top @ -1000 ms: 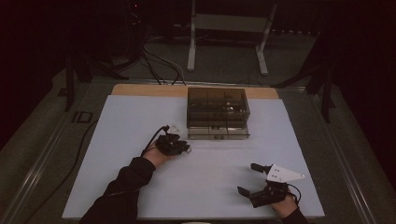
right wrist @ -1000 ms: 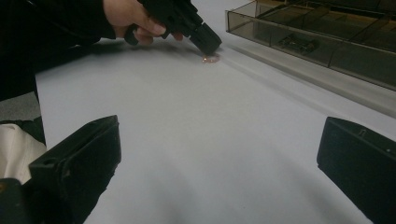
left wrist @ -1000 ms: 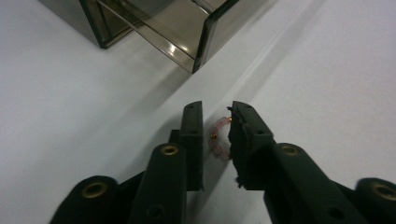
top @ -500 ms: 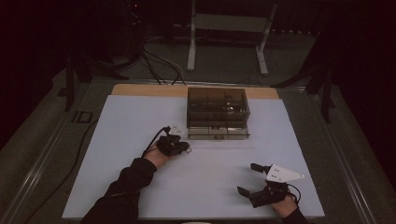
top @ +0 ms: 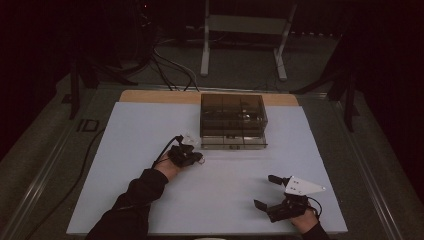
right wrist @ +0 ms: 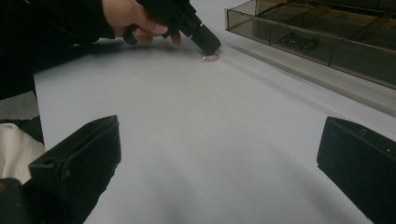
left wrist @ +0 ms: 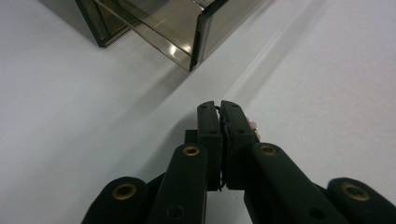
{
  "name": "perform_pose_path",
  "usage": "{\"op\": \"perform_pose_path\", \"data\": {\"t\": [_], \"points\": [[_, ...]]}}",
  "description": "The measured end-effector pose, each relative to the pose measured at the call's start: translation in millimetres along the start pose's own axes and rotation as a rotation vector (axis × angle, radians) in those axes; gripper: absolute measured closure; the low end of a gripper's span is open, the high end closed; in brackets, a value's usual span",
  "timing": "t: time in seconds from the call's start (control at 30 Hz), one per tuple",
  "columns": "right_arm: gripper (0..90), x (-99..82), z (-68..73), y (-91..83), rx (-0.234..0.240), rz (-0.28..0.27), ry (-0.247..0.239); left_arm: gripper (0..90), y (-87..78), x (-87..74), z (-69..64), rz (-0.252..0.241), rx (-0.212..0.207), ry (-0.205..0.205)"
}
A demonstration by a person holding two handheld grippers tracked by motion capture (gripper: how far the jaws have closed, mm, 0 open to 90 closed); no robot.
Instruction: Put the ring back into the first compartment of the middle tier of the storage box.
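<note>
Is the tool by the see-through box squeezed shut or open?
Shut. The left tool has its two black jaws almost together, pinching something small and pinkish just off the white table, near the box.

Overhead forward-down; claw cameras low (shared box [top: 232, 120])

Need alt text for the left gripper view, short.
The left gripper points down at a white table, its two black jaws shut together with a thin dark wire-like piece and a small pinkish thing pinched at the tips. A smoky transparent plastic compartment box stands on the table just beyond, at the top of the view.
</note>
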State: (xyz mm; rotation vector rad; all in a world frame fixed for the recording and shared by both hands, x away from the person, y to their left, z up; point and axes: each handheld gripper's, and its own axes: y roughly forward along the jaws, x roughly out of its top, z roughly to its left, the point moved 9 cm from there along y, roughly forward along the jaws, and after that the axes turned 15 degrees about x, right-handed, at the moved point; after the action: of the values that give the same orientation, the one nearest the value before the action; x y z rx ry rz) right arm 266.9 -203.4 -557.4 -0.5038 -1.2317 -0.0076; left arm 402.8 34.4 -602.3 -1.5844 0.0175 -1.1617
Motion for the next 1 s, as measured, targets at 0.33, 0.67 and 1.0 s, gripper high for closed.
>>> {"op": "perform_pose_path", "data": {"t": [0.33, 0.67, 1.0], "points": [[0.0, 0.2, -0.4, -0.3, -0.004, -0.002, -0.001, 90.0, -1.4, -0.8, 0.6, -0.014, 0.013, 0.015], [0.0, 0.3, -0.6, -0.4, -0.003, -0.003, -0.001, 90.0, -10.7, 0.5, 5.4, -0.021, 0.012, 0.002], [0.0, 0.3, -0.6, -0.5, -0.004, -0.003, 0.000, 90.0, -20.4, 5.1, 7.0, -0.035, 0.015, 0.001]]}}
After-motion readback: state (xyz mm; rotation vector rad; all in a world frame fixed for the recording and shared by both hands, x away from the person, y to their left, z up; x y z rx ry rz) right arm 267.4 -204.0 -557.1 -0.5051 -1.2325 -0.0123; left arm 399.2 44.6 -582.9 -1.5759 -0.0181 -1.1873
